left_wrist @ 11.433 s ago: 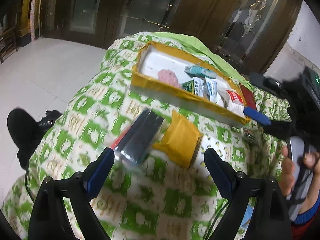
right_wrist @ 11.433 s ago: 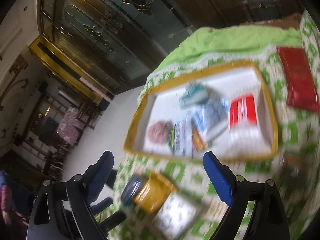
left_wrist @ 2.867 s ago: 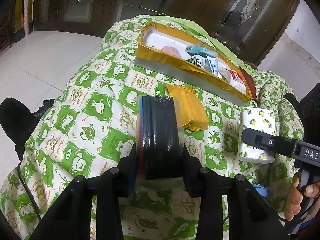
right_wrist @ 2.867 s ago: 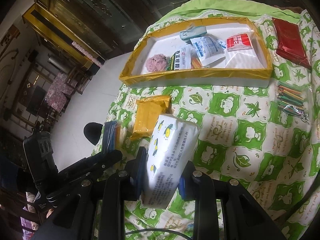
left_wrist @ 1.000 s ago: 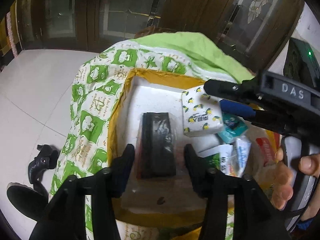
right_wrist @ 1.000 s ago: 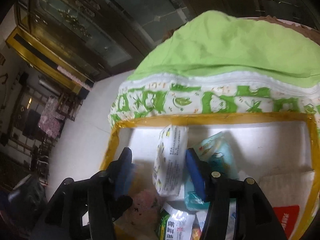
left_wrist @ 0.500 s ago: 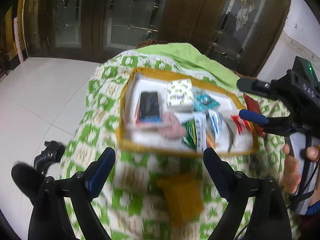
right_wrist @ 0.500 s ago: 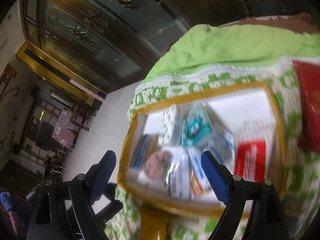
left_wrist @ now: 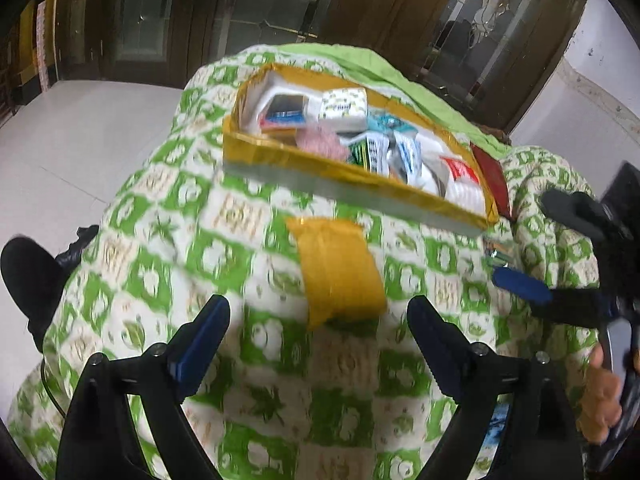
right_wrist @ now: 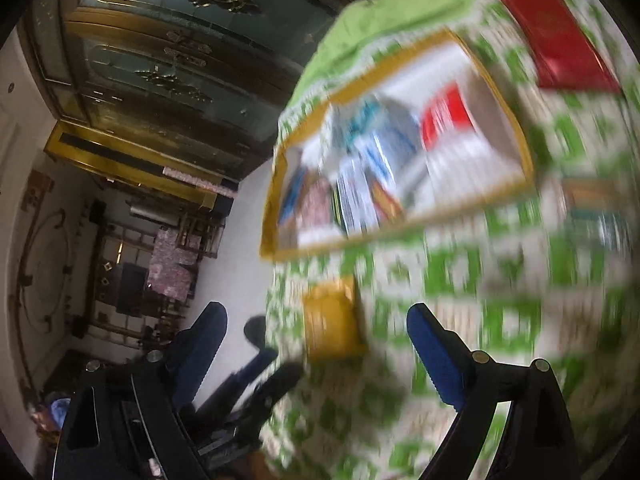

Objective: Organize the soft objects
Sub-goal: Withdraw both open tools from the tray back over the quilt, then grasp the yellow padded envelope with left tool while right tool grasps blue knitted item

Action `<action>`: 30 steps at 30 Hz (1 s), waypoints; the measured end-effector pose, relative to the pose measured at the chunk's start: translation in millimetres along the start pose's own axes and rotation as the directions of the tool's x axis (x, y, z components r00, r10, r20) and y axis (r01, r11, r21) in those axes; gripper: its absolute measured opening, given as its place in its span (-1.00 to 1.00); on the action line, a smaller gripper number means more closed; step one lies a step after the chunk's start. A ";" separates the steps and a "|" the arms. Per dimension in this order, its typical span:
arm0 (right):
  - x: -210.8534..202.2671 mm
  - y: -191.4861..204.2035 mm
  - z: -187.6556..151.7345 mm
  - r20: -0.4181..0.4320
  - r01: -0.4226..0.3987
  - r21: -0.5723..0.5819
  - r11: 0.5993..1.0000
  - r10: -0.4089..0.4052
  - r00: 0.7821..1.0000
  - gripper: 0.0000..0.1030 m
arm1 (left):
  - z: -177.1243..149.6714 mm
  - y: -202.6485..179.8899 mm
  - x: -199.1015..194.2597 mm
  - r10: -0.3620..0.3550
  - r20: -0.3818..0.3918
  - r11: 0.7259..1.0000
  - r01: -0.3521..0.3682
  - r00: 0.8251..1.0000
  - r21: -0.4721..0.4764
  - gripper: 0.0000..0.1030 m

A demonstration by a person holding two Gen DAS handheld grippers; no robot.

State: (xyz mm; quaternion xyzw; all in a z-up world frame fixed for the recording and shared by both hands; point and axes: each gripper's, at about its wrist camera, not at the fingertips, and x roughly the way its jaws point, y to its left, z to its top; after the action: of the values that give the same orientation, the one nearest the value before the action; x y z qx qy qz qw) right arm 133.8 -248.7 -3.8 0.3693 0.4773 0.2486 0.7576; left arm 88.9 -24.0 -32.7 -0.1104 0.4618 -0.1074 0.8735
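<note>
On the left, the left tongs [left_wrist: 318,344] hang over the green-checked quilt [left_wrist: 160,240] with jaws wide apart and nothing between them. Straight ahead of them, just past the fingertips, lies the yellow pack [left_wrist: 338,268], flat on the quilt, its long axis running away from the tongs toward the tray [left_wrist: 352,188]. That alignment is what the next grab seems to turn on: the jaws already straddle the pack's narrow width, so a short push forward and down should bracket it. The left hand looks the nearer one.

Beyond the pack the yellow-rimmed tray holds the sorted things: a dark pack [left_wrist: 286,110] and a lemon-print tissue pack [left_wrist: 344,106] at its far left end, then a pink puff [left_wrist: 320,142] and assorted sachets [left_wrist: 400,152] toward the right. A red packet [left_wrist: 490,174] lies on the quilt just past the tray's right end.

At the right, the right tongs [right_wrist: 318,342] are opening, nothing between them; in the left view they show beside the pack, held in a hand [left_wrist: 602,400].

The right view is badly smeared, yet it shows the pack [right_wrist: 332,326] between its jaw tips and beyond them, the tray [right_wrist: 516,136] from higher up, and the whole red packet [right_wrist: 556,36], which the left view shows only edge-on. The left view alone gives the tray's contents sharply
</note>
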 end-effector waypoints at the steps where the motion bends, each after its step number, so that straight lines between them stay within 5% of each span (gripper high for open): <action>1: -3.1 -2.2 -8.4 -0.008 0.001 0.004 1.000 -0.001 1.000 0.83 | -2.7 1.0 -1.0 -0.001 -0.001 1.000 0.001 1.000 -0.005 0.74; 9: -40.9 -11.1 -52.0 0.004 0.056 -0.025 0.998 -0.056 0.998 0.83 | -19.1 4.6 -4.9 -0.005 -0.005 0.999 0.004 1.000 -0.034 0.74; 21: -63.6 -34.9 -70.1 -0.013 0.164 -0.054 0.985 -0.165 0.986 0.83 | -25.4 -0.3 1.6 0.009 -0.030 1.000 -0.009 1.000 -0.005 0.74; 30: -76.8 -21.3 -89.7 -0.094 0.188 -0.129 0.974 -0.200 0.975 0.83 | -25.3 -0.2 1.1 0.002 -0.023 1.000 -0.002 1.000 -0.007 0.74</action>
State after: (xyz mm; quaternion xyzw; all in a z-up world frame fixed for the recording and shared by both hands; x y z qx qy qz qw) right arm 20.6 -288.6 -3.7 0.2614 0.5351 0.2207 0.7724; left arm 68.4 -26.9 -47.4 -0.1118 0.4722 -0.1064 0.8679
